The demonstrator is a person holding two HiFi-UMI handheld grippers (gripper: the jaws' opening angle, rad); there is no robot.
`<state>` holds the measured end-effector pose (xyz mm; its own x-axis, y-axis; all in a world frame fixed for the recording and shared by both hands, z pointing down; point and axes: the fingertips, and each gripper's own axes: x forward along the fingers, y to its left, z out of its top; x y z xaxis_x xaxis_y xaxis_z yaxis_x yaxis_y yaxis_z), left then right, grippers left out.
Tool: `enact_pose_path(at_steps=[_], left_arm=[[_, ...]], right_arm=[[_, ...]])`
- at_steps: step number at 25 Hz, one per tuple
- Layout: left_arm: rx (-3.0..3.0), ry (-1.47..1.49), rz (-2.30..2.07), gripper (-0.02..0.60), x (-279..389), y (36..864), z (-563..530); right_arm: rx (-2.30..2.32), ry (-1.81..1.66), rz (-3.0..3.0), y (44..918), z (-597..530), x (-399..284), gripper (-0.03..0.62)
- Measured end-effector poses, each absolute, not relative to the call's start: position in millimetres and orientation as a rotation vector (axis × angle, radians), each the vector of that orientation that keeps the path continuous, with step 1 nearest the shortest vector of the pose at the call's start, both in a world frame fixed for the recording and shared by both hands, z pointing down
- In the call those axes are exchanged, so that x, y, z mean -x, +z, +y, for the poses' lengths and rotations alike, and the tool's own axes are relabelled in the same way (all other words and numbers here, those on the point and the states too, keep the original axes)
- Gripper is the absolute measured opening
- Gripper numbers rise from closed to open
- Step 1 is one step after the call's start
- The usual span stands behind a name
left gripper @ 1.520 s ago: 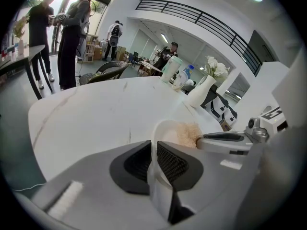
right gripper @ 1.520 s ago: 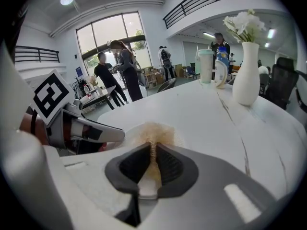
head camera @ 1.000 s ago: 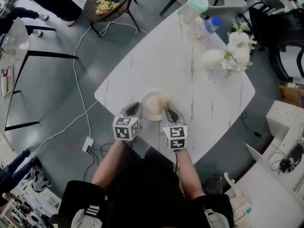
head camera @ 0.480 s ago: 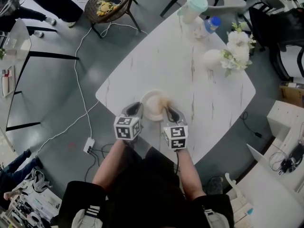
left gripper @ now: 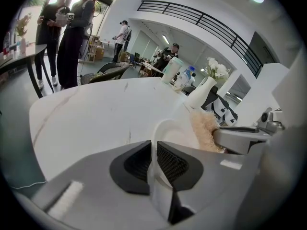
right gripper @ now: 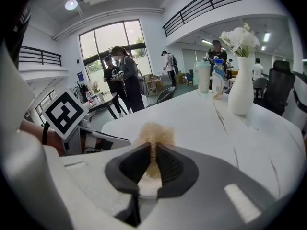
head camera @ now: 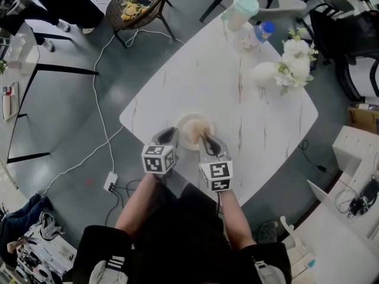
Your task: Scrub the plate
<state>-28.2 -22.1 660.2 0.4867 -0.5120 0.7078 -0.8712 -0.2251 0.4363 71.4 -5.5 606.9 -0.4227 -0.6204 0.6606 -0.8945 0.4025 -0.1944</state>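
While the left gripper [left gripper: 153,146] clamped the plate [left gripper: 173,130] by its rim, the right gripper [right gripper: 153,153], clamped on the scrubber [right gripper: 155,134], probably needed firm, overlapping strokes.

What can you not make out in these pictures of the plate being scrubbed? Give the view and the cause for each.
- Whether the plate is clean: head view, too small, partly under the scrubber.
- The plate's near rim: left gripper view, behind the left tool.
- Whether scrubber meets plate: right gripper view, hidden by the right tool.
- The label on the bottle: head view, too small.
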Motion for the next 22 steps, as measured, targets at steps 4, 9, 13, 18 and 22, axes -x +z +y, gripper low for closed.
enact_pose_path(at_steps=[4, 9, 13, 18, 22], left_arm=[[-1.886, 0.538, -1.150, 0.046, 28, 660, -22], [-1.885, 0.536, -1.148, 0.046, 28, 660, -22], [-1.886, 0.536, -1.147, 0.046, 28, 660, -22], [-1.884, 0.536, -1.148, 0.046, 28, 662, -22], [-1.886, 0.540, -1.145, 0.044, 27, 662, -22]], right_arm=[[-1.236, 0.755, -2.182, 610, 1, -55, 0.041], [-1.190, 0.777, -2.185, 619, 11, -40, 0.041], [-1.161, 0.796, -2.181, 622, 15, -34, 0.041], [-1.136, 0.817, -2.163, 633, 22, -31, 0.041], [-1.118, 0.824, -2.155, 639, 26, -29, 0.041]])
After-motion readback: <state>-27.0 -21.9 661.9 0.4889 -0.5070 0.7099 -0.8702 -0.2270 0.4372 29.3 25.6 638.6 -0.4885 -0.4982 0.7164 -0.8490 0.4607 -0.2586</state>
